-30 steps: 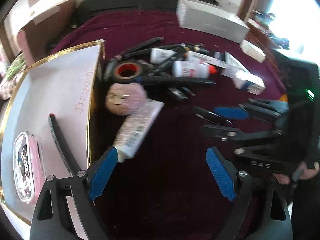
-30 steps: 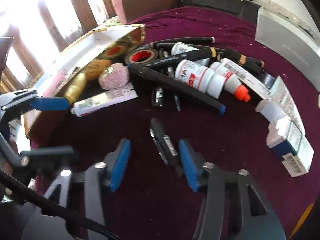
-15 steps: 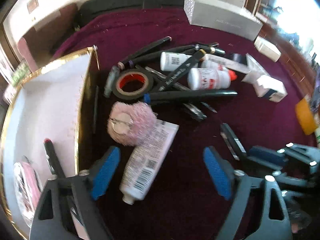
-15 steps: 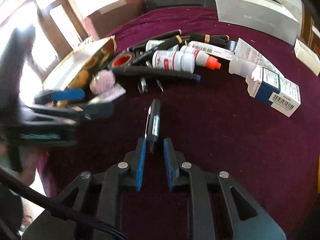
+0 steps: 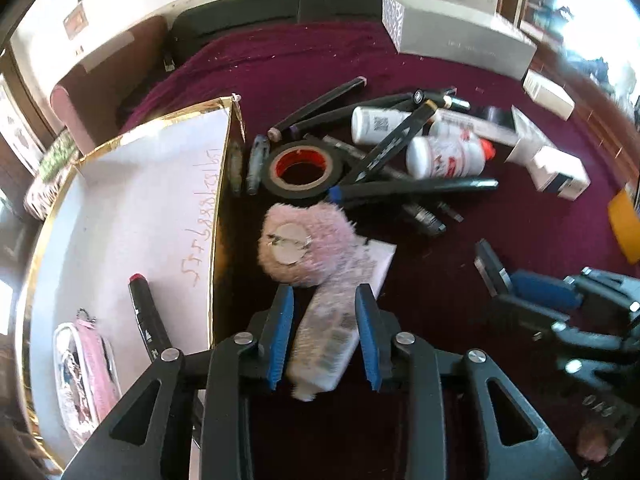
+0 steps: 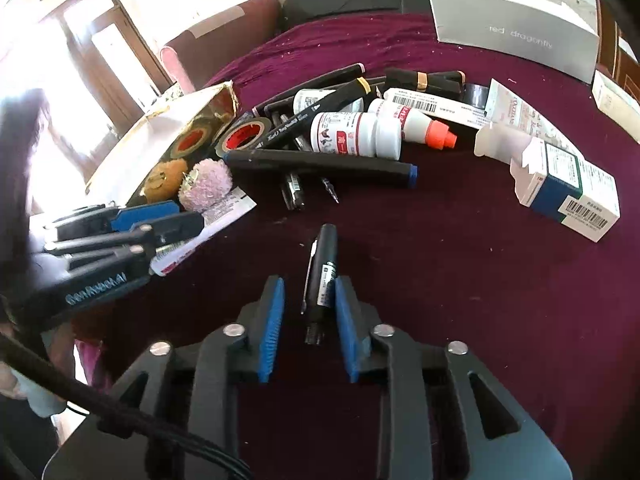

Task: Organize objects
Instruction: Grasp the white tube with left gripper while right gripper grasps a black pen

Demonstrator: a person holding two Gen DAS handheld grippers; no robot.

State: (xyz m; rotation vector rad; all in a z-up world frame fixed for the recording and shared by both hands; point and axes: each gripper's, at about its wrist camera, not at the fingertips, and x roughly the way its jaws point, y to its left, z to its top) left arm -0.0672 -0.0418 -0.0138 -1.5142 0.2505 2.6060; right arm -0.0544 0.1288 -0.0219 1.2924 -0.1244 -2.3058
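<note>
Burgundy velvet cloth (image 5: 460, 288) covers the table, with bright windows behind it. Nearest the left camera, the left gripper (image 5: 325, 336) has just been closing, and its blue pads now flank the lower end of a white tube (image 5: 332, 332) lying on the cloth; the picture is blurred there, and whether the pads press on the tube I cannot tell. In the right wrist view, the right gripper (image 6: 308, 330) has just been opening a little: a black pen (image 6: 322, 280) lies between its pads, close against the right-hand one, with a clear gap on the other side.

Just beyond the tube, and resting on its upper end, sits a fluffy pink puff (image 5: 304, 240). Beside both, to the left in the left wrist view, stands a gold-edged box (image 5: 218, 216) with a white floor; a red-capped marker (image 5: 146, 320) and a pink patterned pouch (image 5: 86, 376) lie inside.

Farther on comes the heap: a roll of black tape (image 5: 302, 168) with a red core, a long dark marker (image 6: 320, 166) with blue ends, a white bottle (image 6: 354, 136) on its side, and an orange-capped bottle (image 6: 420, 126) touching it. Right of them lies an open white and blue carton (image 6: 568, 188).

At the far edge sits a grey box (image 6: 516, 20).
</note>
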